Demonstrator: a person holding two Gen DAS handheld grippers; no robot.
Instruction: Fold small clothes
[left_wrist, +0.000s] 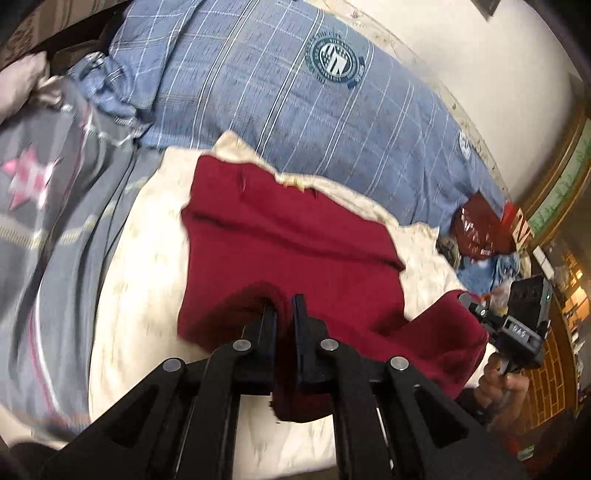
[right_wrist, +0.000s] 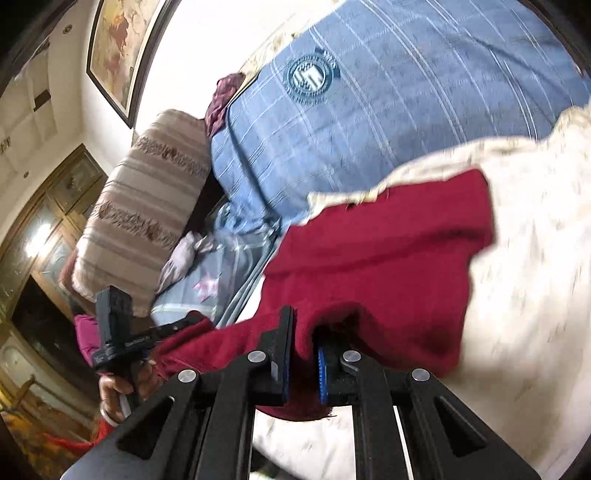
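Both tongs are pinching the dark red knitted garment (left_wrist: 288, 236): left gripper (left_wrist: 284, 306) at 6 o'clock, right gripper (right_wrist: 303, 332) at 6 o'clock, over the cream cloth (right_wrist: 535, 229).

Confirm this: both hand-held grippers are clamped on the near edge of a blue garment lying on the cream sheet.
Wrong colour. The garment is dark red, as the left wrist view shows. The left hand-held gripper and right hand-held gripper do clamp its near edge over the cream sheet.

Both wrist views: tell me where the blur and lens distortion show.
Left wrist view: grey star quilt smeared at the left edge; blue plaid pillow bowed by fisheye; left hand-held gripper sharp. Right wrist view: cream cloth streaked; red garment soft; right hand-held gripper crisp.
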